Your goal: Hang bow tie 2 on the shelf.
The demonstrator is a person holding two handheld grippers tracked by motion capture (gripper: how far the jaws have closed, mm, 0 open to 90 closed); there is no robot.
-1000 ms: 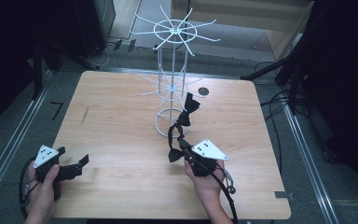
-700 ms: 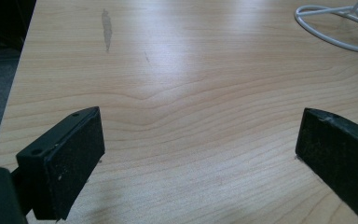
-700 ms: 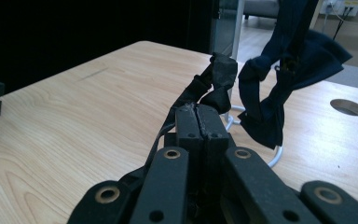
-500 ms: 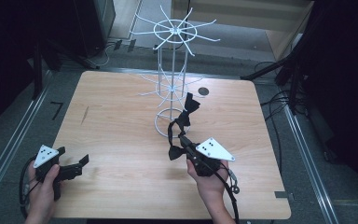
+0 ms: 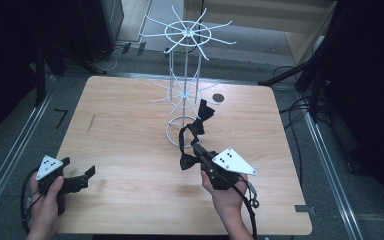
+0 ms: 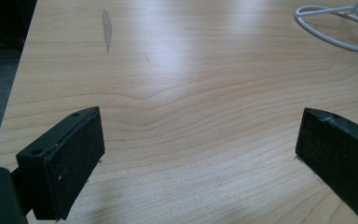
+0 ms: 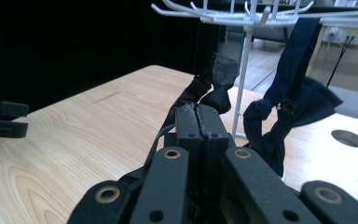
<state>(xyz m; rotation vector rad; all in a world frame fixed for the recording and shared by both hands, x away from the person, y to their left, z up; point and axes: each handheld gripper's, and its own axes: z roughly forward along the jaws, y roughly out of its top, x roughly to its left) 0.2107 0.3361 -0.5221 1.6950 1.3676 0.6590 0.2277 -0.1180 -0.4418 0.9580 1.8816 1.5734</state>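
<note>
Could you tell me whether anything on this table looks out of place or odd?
The black bow tie strap is odd: it trails in a tangle from the shut right gripper to the white wire rack. The wooden table bears a dark streak.

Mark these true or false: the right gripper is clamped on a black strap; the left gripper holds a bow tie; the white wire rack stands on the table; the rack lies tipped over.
1. The right gripper is clamped on a black strap: true.
2. The left gripper holds a bow tie: false, its jaws stand wide apart over bare table.
3. The white wire rack stands on the table: true.
4. The rack lies tipped over: false, it is upright.
</note>
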